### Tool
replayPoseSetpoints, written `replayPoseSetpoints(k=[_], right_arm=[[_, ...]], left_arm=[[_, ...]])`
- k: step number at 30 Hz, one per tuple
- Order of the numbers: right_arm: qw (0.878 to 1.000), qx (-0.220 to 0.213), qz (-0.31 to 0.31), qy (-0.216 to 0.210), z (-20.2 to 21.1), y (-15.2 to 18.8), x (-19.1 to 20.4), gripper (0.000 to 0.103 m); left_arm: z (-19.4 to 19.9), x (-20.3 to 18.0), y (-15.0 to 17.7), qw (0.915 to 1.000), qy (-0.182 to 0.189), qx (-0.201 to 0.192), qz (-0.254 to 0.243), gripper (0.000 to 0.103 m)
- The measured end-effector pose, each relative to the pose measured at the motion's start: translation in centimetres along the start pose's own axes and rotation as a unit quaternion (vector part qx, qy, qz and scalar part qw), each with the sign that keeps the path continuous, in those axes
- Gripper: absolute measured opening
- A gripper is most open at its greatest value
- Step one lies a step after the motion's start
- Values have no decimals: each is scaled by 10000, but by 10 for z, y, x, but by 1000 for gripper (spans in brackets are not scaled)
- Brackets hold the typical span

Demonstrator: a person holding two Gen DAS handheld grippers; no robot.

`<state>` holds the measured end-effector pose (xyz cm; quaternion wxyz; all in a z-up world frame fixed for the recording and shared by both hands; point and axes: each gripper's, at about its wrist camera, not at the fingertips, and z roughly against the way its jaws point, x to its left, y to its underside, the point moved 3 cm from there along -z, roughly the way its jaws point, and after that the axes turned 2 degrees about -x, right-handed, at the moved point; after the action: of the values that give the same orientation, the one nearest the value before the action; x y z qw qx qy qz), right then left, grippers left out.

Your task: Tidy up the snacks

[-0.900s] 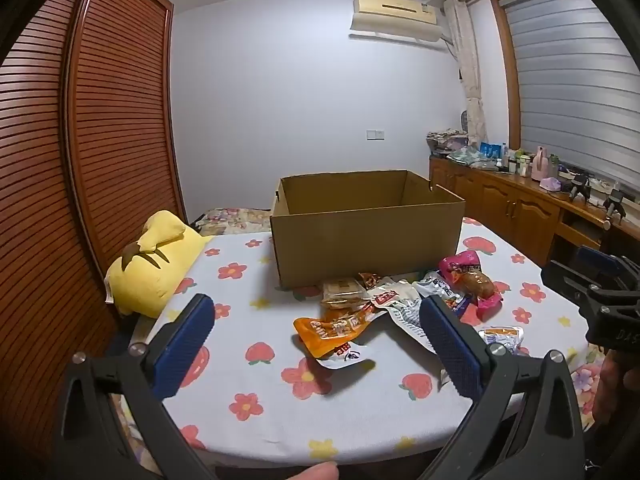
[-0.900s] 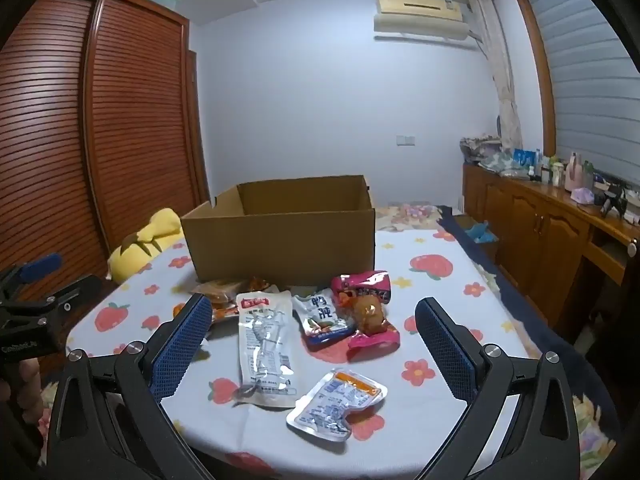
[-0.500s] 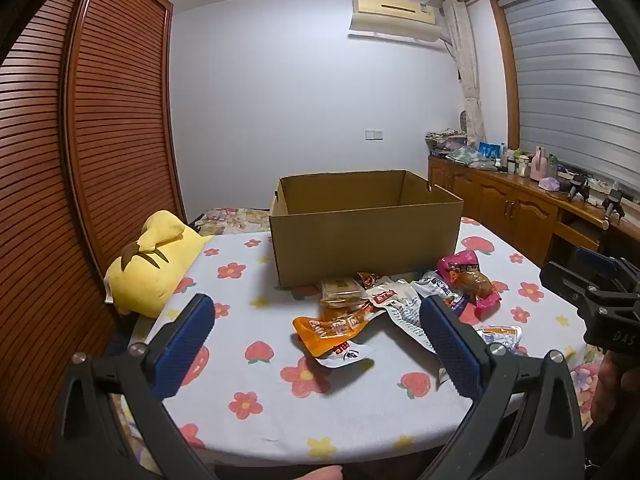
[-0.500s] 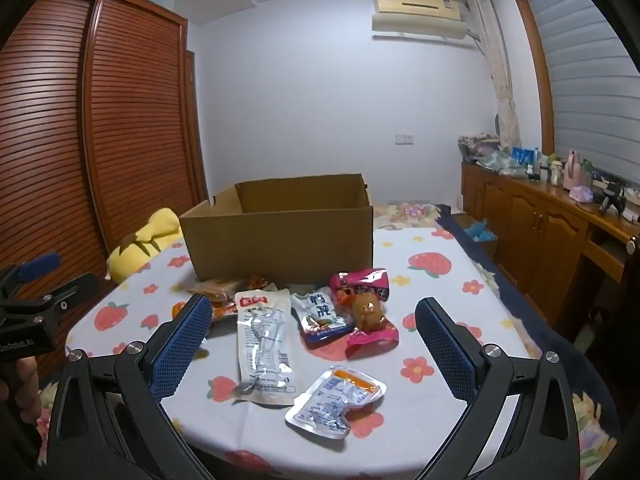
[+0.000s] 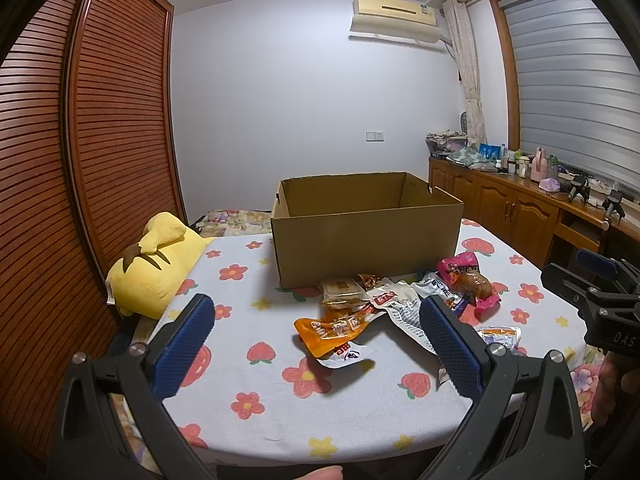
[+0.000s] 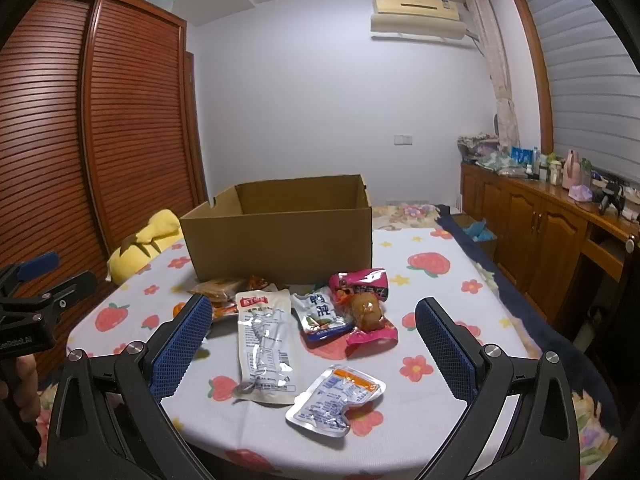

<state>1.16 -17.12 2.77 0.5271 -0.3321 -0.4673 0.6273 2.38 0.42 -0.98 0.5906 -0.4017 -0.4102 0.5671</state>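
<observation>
Snack packets are scattered on the flower-print tablecloth before an open cardboard box. Left gripper and right gripper are held wide open, empty. Slatted wardrobe is seen at left.

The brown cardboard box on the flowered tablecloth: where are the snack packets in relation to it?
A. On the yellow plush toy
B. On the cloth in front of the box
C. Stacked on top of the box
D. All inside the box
B: the snack packets lie spread on the flowered tablecloth in front of the brown cardboard box, nearer the camera.
</observation>
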Motion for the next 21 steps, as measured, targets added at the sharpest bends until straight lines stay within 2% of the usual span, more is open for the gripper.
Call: replayPoseSetpoints(k=[21], right_arm=[[10000, -41, 1, -13, 1, -3, 3, 103]], left_arm=[[8, -2, -12, 10000, -9, -75, -1, 103]])
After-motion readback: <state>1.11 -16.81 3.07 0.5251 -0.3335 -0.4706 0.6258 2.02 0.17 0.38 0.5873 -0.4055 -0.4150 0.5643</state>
